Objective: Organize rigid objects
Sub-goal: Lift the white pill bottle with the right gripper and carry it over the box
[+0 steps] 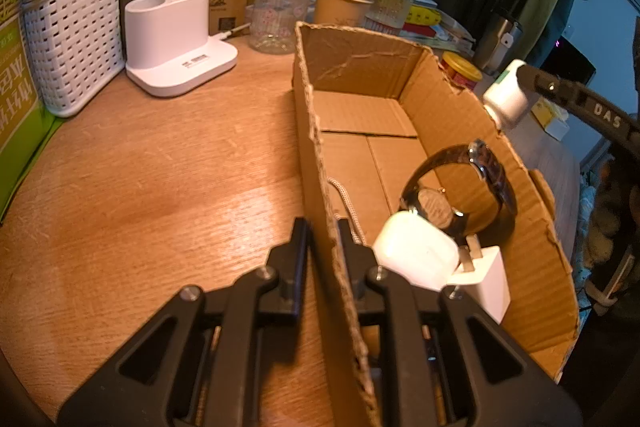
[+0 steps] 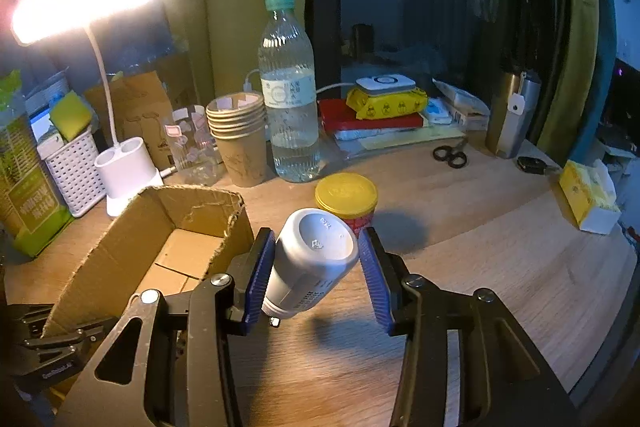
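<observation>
The white bottle sat between the right gripper's blue pads, just right of the cardboard box.
The right pad looked a bit apart from it, so the grip may have been loose and the bottle could slip onto the table. The left gripper pinched the box's left wall tight. A watch and charger lay inside the near end.

Wood desk: cardboard box, lamp base, basket.
</observation>
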`<action>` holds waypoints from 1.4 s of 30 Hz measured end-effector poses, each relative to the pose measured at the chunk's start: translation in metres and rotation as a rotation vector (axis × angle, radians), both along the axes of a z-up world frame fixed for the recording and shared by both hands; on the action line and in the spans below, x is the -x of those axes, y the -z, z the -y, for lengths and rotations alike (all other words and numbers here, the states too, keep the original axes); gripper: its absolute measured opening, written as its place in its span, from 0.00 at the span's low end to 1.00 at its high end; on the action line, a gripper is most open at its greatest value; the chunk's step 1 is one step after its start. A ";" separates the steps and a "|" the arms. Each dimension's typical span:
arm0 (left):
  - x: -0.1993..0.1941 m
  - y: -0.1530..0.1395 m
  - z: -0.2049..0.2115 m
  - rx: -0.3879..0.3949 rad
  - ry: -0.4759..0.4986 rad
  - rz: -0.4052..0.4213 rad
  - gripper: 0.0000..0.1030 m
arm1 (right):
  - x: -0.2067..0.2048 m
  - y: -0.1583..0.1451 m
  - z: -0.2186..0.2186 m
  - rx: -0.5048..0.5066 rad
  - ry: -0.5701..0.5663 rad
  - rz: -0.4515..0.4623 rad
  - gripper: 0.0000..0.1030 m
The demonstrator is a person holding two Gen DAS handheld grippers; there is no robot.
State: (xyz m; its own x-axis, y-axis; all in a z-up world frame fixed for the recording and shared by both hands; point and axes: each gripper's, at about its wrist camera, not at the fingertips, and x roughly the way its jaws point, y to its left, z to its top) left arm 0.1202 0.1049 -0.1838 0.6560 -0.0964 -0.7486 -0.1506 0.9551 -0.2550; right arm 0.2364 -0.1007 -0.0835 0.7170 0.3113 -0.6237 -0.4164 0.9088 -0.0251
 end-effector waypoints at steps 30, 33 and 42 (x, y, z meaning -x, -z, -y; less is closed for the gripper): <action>0.000 0.000 0.000 0.000 0.000 0.000 0.15 | 0.060 -0.033 -0.087 0.023 -0.262 0.076 0.44; 0.000 0.000 0.000 0.000 0.000 0.000 0.15 | 0.063 -0.024 -0.100 0.046 -0.301 0.054 0.44; 0.000 0.000 0.000 0.000 0.001 0.000 0.14 | 0.068 0.001 -0.122 0.116 -0.379 -0.023 0.44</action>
